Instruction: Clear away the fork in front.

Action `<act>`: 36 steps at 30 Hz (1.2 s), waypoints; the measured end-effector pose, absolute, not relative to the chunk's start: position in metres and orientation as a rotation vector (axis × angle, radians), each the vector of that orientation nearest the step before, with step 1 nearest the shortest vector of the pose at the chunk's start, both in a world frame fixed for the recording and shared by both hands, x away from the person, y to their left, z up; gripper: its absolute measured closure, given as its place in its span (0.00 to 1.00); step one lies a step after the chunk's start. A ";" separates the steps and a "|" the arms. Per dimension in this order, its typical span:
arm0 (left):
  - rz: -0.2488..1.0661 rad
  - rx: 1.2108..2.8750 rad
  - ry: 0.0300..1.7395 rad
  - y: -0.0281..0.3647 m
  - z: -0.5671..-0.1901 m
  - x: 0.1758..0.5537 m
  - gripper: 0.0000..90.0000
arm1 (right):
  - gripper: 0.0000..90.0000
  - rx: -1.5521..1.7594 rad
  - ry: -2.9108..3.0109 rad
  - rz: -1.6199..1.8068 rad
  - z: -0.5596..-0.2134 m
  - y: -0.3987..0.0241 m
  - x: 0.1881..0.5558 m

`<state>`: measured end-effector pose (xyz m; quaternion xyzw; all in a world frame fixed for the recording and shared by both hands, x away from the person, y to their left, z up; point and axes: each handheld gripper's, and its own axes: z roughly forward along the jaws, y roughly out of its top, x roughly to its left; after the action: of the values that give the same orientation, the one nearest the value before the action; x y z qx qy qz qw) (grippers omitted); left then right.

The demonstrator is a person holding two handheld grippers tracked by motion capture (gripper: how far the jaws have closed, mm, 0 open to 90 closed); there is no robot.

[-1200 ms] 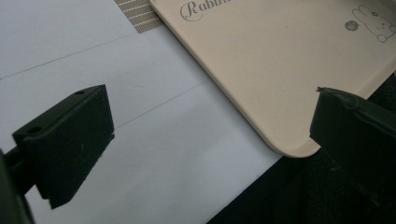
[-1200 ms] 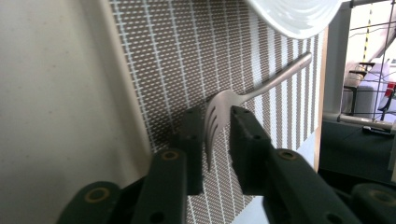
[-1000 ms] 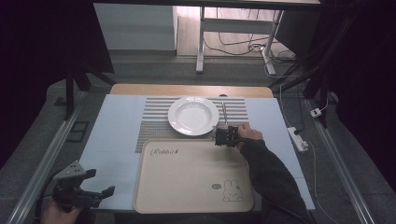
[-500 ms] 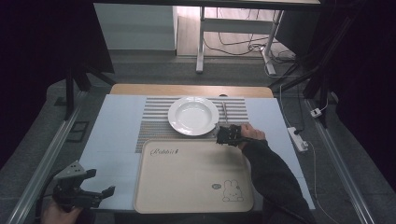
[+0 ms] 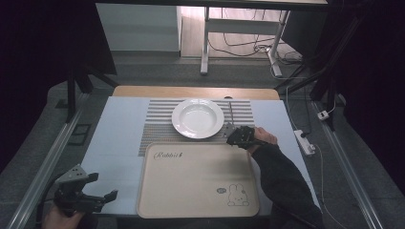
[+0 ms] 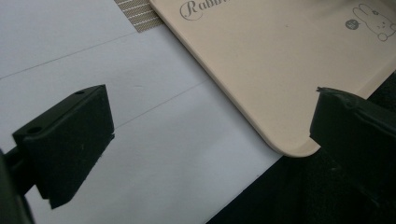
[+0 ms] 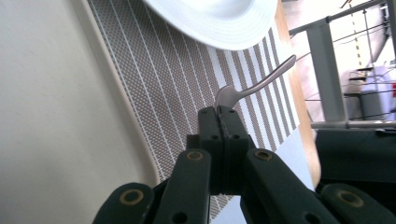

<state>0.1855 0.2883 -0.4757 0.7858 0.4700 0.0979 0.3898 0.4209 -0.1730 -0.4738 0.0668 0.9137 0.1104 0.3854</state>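
The surface (image 5: 119,138), pale and sheet-covered, is carrying every item here and is lying under both pairs of jaws. A beige tray (image 5: 198,179) printed with a rabbit is lying on it; its near corner is sitting between the left gripper's jaws in the left gripper view, below them and untouched. A striped mat (image 5: 157,133) is lying beyond the tray, and in the right gripper view it is spreading out directly beneath and ahead of the right jaws. A white plate (image 5: 197,118) is sitting on the mat, ahead of and to one side of the right jaws and apart from them. The left gripper (image 5: 88,195) is hovering at the near left corner of the surface, its jaws standing wide apart and released, with nothing between them. The right gripper (image 5: 232,135) is sitting just beyond the tray's far right corner, its jaws clenched on a metal spoon (image 7: 254,84). The spoon is projecting straight out of the jaw tips, its gripped end pinched between the pads and its free end pointing away over the mat, beside the plate.
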 end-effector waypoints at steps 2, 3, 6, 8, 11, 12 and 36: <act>0.250 1.999 1.195 0.288 -0.476 0.185 0.00 | 1.00 0.199 2.330 0.299 -0.472 -0.174 0.419; 0.251 2.000 1.196 0.288 -0.476 0.185 0.00 | 1.00 0.238 2.345 0.363 -0.469 -0.176 0.418; 0.249 1.998 1.195 0.288 -0.476 0.185 0.00 | 1.00 0.278 2.353 0.434 -0.463 -0.180 0.415; 0.249 1.999 1.195 0.288 -0.476 0.186 0.00 | 1.00 0.293 2.359 0.461 -0.462 -0.182 0.415; 0.249 1.998 1.195 0.288 -0.476 0.186 0.00 | 1.00 0.330 2.369 0.533 -0.456 -0.188 0.411; 0.249 1.998 1.195 0.288 -0.476 0.186 0.00 | 1.00 0.337 2.374 0.541 -0.454 -0.189 0.410; 0.275 2.061 1.040 0.271 -0.470 0.189 0.00 | 1.00 0.443 2.420 0.981 -0.430 -0.212 0.364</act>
<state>0.1885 0.2705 -0.4695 0.8137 0.4107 0.1084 0.3968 0.3643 -0.2117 -0.4299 0.1621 0.8861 0.3592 0.2440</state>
